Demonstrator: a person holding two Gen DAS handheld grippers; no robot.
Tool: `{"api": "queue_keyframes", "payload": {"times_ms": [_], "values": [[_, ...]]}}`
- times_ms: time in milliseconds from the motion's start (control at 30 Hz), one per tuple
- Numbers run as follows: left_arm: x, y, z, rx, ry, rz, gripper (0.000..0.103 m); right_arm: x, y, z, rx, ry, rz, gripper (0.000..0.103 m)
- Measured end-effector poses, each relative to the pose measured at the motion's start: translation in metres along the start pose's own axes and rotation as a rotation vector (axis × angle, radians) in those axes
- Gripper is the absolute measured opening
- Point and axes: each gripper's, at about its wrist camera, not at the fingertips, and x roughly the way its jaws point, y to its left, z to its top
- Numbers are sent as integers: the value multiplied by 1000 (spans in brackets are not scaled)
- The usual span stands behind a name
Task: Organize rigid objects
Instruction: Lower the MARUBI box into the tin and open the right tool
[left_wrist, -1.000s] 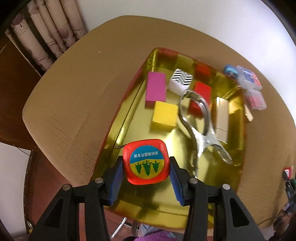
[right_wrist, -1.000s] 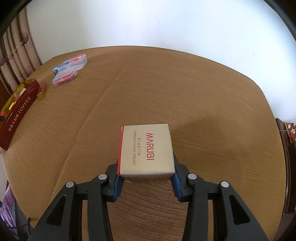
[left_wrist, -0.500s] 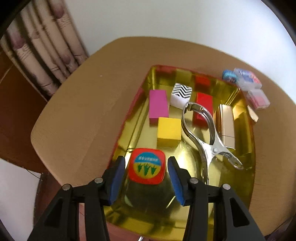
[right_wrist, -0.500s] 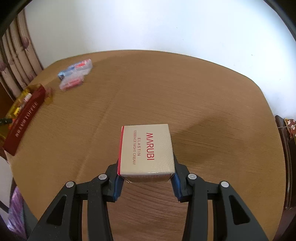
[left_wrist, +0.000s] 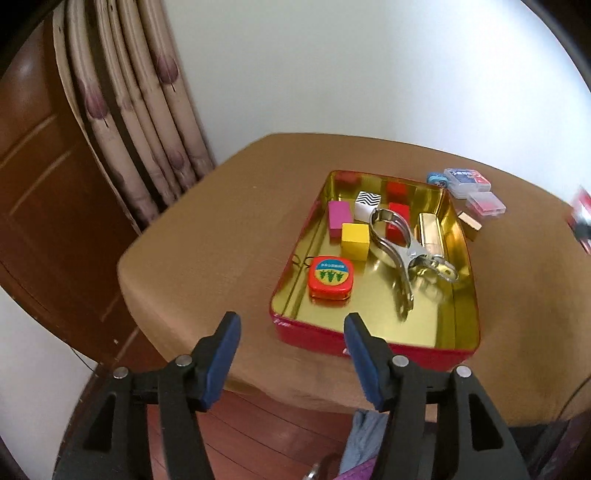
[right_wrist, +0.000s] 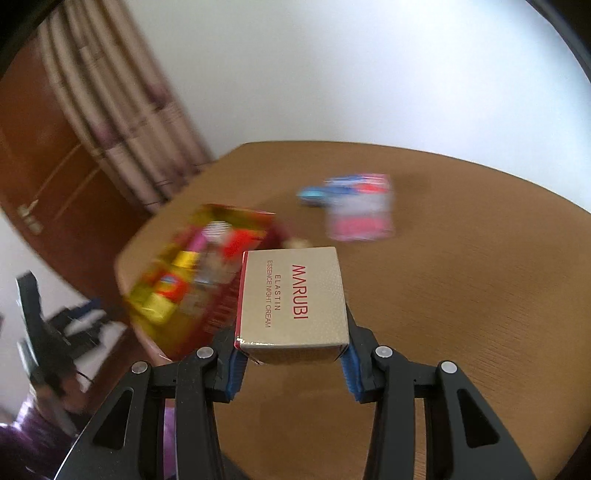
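- While my left gripper (left_wrist: 291, 328) hangs short of the table's near edge, its jaws are opening and nothing sits between the blue pads (left_wrist: 221, 354).
- Left of the table (left_wrist: 221, 236), pleated beige curtain (left_wrist: 147, 122) hangs in front of a brown wooden door (left_wrist: 40, 184).
- On the tan, woven-looking table stands a rectangular tin (left_wrist: 332, 338), red outside and mirror-gold inside.
- Inside the tin, nearest me, lies a rounded-square red tape measure (left_wrist: 330, 277) with a blue and yellow label, flat on the floor and clear of my pads.
- Behind it sit a yellow cube (left_wrist: 355, 242), a pink block (left_wrist: 339, 218), a black-and-white zigzag cube (left_wrist: 365, 205) and a red block (left_wrist: 397, 221).
- A shiny steel punch (left_wrist: 406, 254) lies slantwise across the middle, and a gold bar-shaped case (left_wrist: 430, 232) rests along the right wall.
- Beyond the tin's right corner lie two clear plastic boxes (left_wrist: 474, 190) with red contents and a small blue thing (left_wrist: 437, 180).
- My right gripper (right_wrist: 291, 360) is clamped on a square cardboard box (right_wrist: 295, 299), pearly beige with a red edge and red MARUBI lettering, held above the table.
- In the right wrist view the tin and plastic boxes are blurred.
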Motion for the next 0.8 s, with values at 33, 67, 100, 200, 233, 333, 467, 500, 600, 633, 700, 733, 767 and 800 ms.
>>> {"api": "queue_keyframes", "payload": {"times_ms": [33,67,100,200,233,333,467,500,600,633,700,733,767,800], "values": [[-2,2,-2,-5,-10,-3,60,12,13,6,-7,15,32,40],[-3,5,-3,-20,-23,-13,60,22,23,11,-13,31,61,40],[-3,11,-5,-46,-36,-22,60,39,41,16,-27,55,90,40],[6,27,-6,-106,-4,-44,60,77,81,22,-72,105,130,40],[10,32,-6,-133,19,-58,60,89,94,24,-90,116,134,40],[19,43,-6,-180,56,-71,60,122,121,24,-109,163,155,40],[20,41,-6,-154,42,-5,60,158,152,15,-163,204,129,40],[20,39,-6,-141,38,12,60,161,156,13,-176,209,119,40],[21,35,-7,-117,44,16,60,177,163,7,-208,233,83,41],[22,35,-7,-116,49,10,60,182,167,6,-210,237,76,41],[23,36,-7,-115,56,3,60,188,167,5,-210,247,64,41],[24,37,-8,-116,63,5,60,190,167,5,-211,249,62,41],[25,37,-8,-118,68,5,60,192,168,4,-213,251,57,41],[26,38,-8,-121,75,2,60,195,167,6,-214,254,54,41]]}}
